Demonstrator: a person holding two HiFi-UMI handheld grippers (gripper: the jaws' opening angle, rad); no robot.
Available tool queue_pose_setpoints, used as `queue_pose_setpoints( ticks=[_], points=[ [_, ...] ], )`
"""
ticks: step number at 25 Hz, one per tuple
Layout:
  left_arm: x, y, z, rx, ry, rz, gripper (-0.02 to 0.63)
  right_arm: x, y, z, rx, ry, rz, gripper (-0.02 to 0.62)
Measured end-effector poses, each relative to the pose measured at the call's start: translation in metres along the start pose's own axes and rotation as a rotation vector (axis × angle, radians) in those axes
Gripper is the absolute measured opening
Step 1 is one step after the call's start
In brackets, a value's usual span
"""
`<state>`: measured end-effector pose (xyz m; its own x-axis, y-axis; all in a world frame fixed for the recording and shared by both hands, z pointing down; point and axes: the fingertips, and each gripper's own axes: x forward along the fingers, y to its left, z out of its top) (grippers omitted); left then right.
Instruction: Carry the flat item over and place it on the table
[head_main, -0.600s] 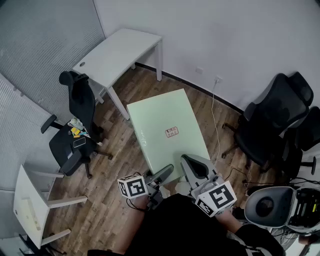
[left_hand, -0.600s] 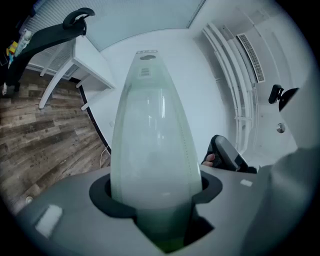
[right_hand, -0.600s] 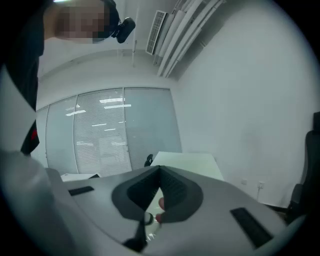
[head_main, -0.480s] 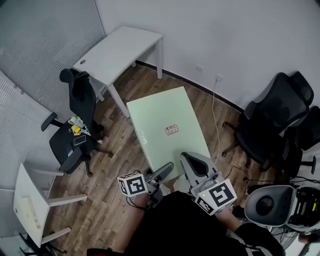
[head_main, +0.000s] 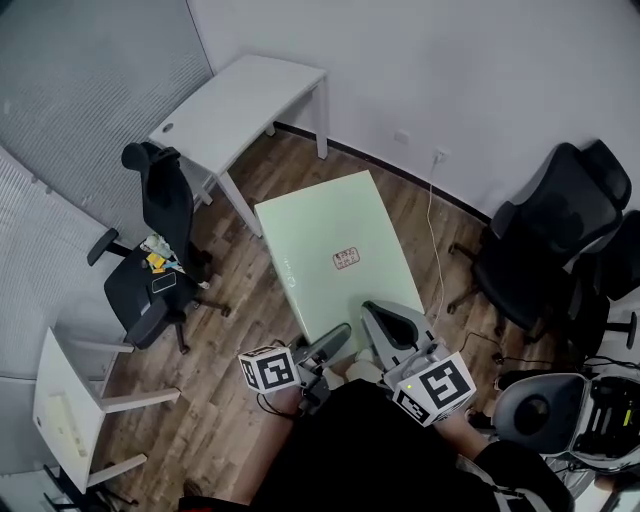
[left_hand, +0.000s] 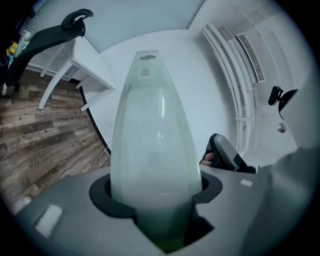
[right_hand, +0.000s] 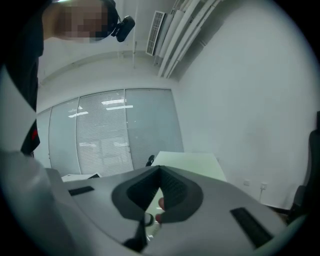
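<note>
You have the pale green board (head_main: 325, 250) off the ground and nearly level in front of you, well short of the table, long side running away from your body. Both grippers are clamped on its near short edge. Your left gripper (head_main: 330, 345) bites the near left corner; in the left gripper view the board (left_hand: 150, 140) fills the notch of the left gripper (left_hand: 155, 200), jaws pressed to both faces. Your right gripper (head_main: 395, 330) takes the near right corner; in the right gripper view the right gripper (right_hand: 157, 197) has its jaws drawn in close on the board's thin edge.

The white table (head_main: 235, 100) stands ahead and to the left, against the far wall. In the head view the board's far left corner shows just beside the table's near leg.

Wood floor (head_main: 240, 330) lies under the board. To its right, a group of black office chairs (head_main: 545, 240) crowds the right wall, well apart from the table. To its left, another black office chair (head_main: 160, 250) sits just beside the table's near end, with small clutter (head_main: 155, 262) on its seat, some of it yellow. A white chair (head_main: 60, 410) stands at the lower left.

A white cable (head_main: 432, 230) trails over the floor from the wall socket, passing the board's right edge. A small sticker with red print (head_main: 345, 260) sits near the middle of the board.
</note>
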<state>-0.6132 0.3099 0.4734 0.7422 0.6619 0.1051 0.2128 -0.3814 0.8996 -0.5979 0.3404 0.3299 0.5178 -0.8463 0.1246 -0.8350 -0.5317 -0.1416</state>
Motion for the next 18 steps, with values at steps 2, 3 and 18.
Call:
queue_pose_setpoints(
  ticks=[2, 3, 18],
  points=[
    [0.009, -0.002, -0.003, -0.005, 0.005, 0.006, 0.279, -0.004, -0.007, 0.0, 0.002, 0.006, 0.004, 0.0],
    [0.014, -0.003, -0.004, -0.006, 0.009, 0.008, 0.279, -0.006, -0.01, 0.0, 0.001, 0.009, 0.005, 0.0],
    [0.076, -0.012, -0.011, 0.018, -0.007, 0.012, 0.279, -0.031, -0.067, 0.007, 0.049, -0.052, 0.03, 0.0]
  ],
)
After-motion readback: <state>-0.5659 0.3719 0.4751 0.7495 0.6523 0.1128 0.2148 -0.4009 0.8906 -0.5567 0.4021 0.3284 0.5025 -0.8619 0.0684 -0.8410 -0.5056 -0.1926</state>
